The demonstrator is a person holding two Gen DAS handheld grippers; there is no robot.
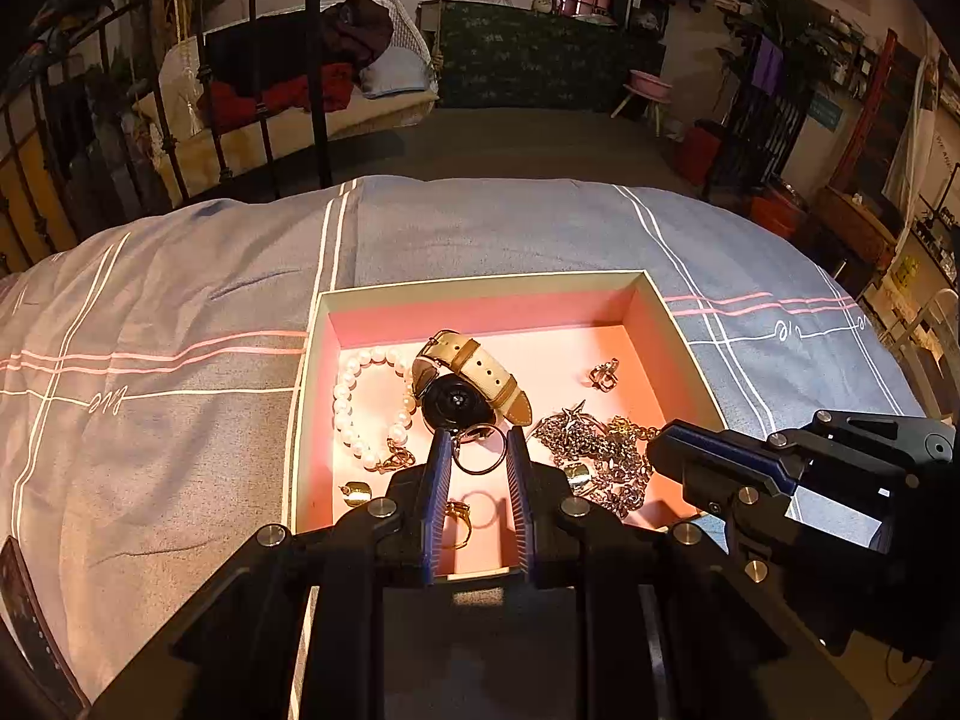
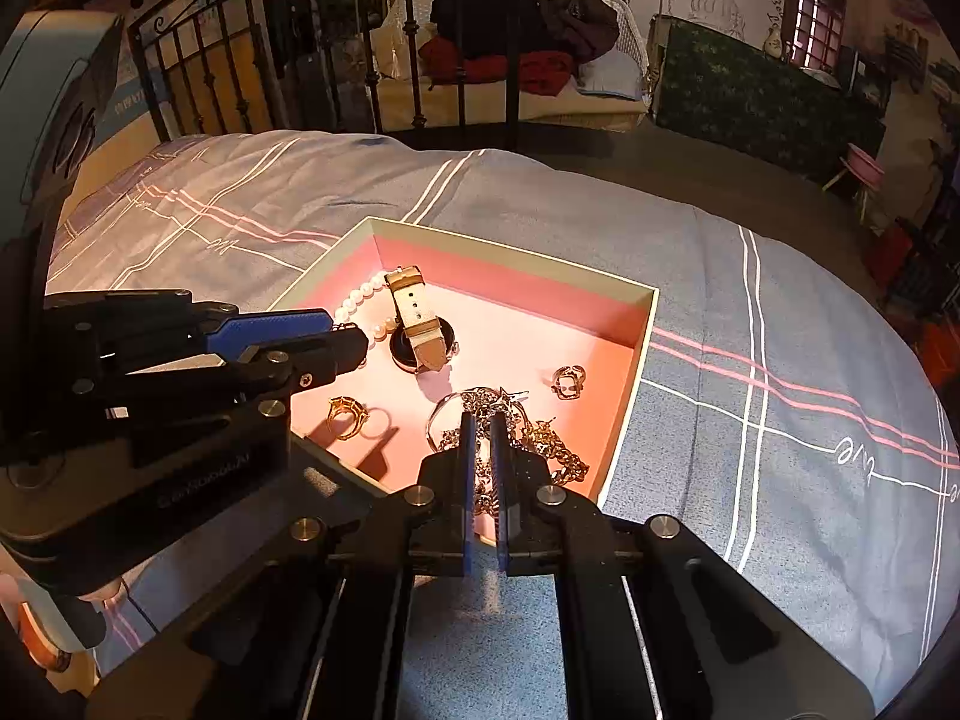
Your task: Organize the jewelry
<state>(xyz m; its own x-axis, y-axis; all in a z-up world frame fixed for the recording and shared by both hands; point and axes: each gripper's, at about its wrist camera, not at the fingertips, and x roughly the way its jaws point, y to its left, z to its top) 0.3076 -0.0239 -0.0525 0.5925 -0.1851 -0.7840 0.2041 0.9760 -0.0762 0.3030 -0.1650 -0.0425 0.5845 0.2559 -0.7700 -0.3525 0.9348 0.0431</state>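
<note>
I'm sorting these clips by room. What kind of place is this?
Most likely a bedroom, though the cluttered shelves at the side hint at a staged or shared space. The jewelry box sits on a striped bedspread, with a metal bed frame behind.

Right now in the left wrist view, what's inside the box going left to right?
pearl bracelet → watch → small ring, all in the pink-lined box. The chain pile spans too much of the width to place, so I left it out.
</note>
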